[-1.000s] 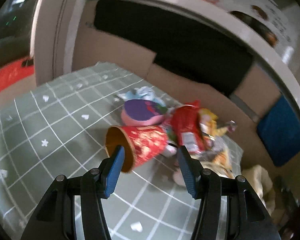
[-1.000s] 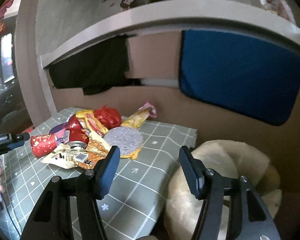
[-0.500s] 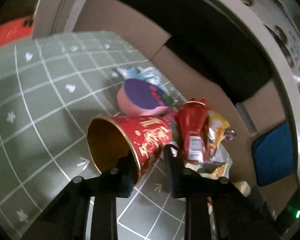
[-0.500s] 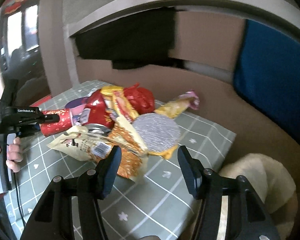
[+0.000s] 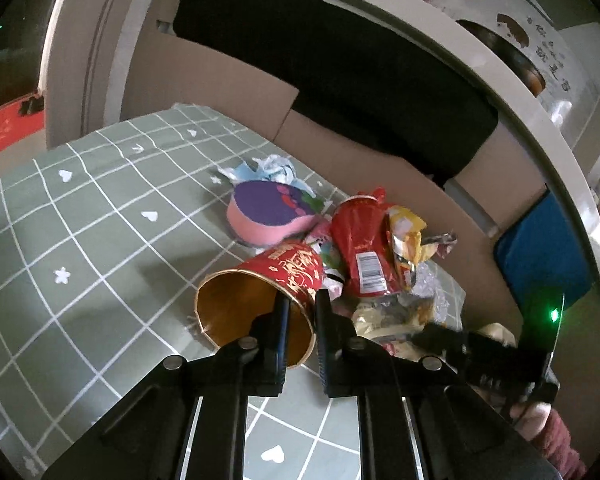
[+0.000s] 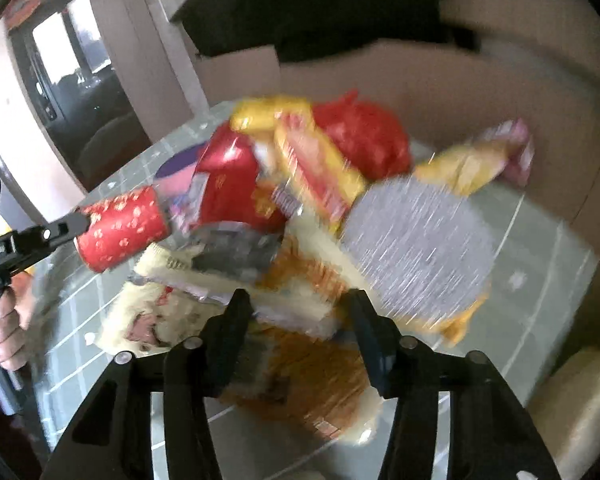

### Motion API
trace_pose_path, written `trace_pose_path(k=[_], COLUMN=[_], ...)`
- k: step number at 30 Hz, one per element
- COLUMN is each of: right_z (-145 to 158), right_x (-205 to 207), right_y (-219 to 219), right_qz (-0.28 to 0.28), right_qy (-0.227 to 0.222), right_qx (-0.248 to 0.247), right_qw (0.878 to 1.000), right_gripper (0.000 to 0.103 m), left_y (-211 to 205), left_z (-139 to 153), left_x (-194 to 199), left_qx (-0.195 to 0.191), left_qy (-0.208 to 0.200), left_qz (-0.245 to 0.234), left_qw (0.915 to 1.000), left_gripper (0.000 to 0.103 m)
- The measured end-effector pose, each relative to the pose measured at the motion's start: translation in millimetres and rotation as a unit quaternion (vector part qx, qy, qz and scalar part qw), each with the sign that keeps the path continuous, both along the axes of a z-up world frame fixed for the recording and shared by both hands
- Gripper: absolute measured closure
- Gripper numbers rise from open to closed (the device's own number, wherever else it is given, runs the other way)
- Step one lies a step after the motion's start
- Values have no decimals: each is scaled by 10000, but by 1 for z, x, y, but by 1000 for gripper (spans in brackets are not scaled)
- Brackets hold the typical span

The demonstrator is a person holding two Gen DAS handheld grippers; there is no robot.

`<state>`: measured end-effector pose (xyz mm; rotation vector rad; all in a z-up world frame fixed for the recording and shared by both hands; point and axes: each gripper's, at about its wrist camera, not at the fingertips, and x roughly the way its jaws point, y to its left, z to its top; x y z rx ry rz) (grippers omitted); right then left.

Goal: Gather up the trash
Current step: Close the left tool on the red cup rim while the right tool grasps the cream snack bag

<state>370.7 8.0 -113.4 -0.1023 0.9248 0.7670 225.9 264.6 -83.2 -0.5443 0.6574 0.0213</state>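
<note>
A red paper cup with gold print (image 5: 276, 284) lies on its side on the green checked tablecloth (image 5: 80, 220). My left gripper (image 5: 300, 308) is shut on the cup's rim, one finger inside its mouth. The cup also shows in the right wrist view (image 6: 120, 232). Beside it lies a pile of trash: a red crushed wrapper (image 5: 360, 248), yellow snack bags (image 6: 312, 164), a round silver foil lid (image 6: 416, 248) and an orange wrapper (image 6: 308, 368). My right gripper (image 6: 296, 308) is open, low over the orange and pale wrappers at the pile's near edge.
A pink and purple pouch (image 5: 268, 212) and crumpled tissue (image 5: 268, 168) lie behind the cup. Cardboard panels (image 5: 220, 88) and a blue cushion (image 5: 540, 248) stand behind the table. A cream cushion (image 6: 580, 408) sits off the table's right edge.
My left gripper closed on the red cup's rim. My right gripper moved forward and down, close onto the wrapper pile, still open.
</note>
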Motion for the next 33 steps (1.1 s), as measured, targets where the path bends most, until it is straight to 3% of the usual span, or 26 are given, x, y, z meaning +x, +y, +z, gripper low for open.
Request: trace_pose_path(k=[3,7,9,13,15,17,19,25,28,33], right_z=[-7,-10,-9,-5,3,16,29,48,39,9], right_x=[-19,-48,-55,-58,-61,-67,-69,-42,-19,-5], right_y=[2,6,4,-7,-12,-17,-20,-17,-8,1], right_qz=[59,129,117,-6,-41,-20,81,276,490,810], right_qy=[111,-254,-273,-104,-242,-488,-749,-1161,-1004,-158], right_qx=[-32,-474,-509,-229,-147,-91,-75,-135,-146,-78], right_qw=[9999,9985,9983,9997,9996,9988,9971,9928,9936,9966], right_gripper=[53,53,53,53,53,53,53,53,53,53], left_y=[0,-4,-6,-7,-5,-3,-4,-13,-12,-8], left_z=[1,3,0,-9,-14,-15,-13,-1,4,8], left_x=[-1,-6,-4,2,5,6,6,0,-6,-13], left_qx=[-1,195,277,256,103,-37,12,383,413,307], left_qy=[-32,-252,-143,211,280,272,190,51,-29,-97], left_qz=[-43,83,48,143,113,122,135,19,-13,-80], left_qw=[10000,9995,9995,9993,9995,9995,9997,9993,9991,9994], left_gripper=[90,83,75,75,75,78,90,97,97,97])
